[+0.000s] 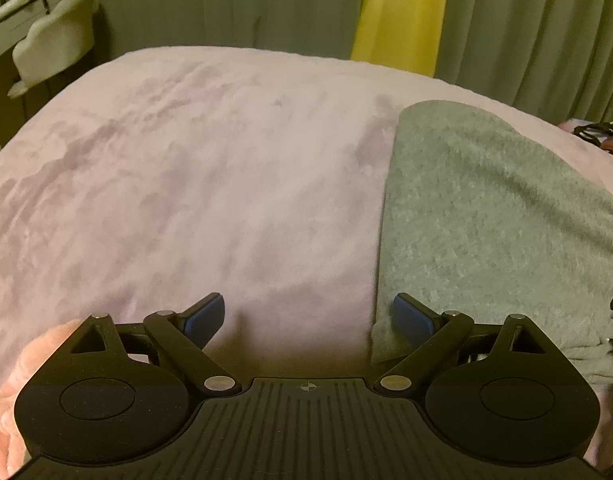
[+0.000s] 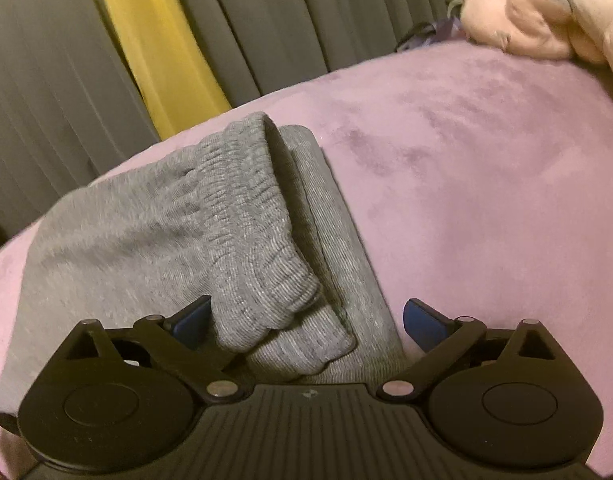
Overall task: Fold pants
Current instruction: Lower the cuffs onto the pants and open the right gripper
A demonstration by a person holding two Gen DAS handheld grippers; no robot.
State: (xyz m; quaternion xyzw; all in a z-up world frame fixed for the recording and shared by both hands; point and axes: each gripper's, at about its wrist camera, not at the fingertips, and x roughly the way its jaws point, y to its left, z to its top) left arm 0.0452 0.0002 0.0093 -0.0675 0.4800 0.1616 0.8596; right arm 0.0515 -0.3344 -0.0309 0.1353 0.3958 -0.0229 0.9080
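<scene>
Left gripper [image 1: 308, 320]: jaws spread wide, nothing between them; right blue pad [image 1: 412, 320] over the near edge of the pants, whether touching cannot be told.
Right gripper [image 2: 306, 322]: jaws spread wide, pads clear of the cloth; ribbed waistband [image 2: 262, 232] lying between them, not pinched.
Pants [image 1: 498, 216]: grey, folded into a compact stack, lying flat on the blanket, to the right in the left wrist view.
Blanket [image 1: 186, 184]: pink plush, spread under everything.
Soft toy [image 2: 538, 16]: pink, at the blanket's far right edge.
Curtain [image 1: 226, 4]: grey pleats behind, with a yellow strip [image 1: 402, 12].
</scene>
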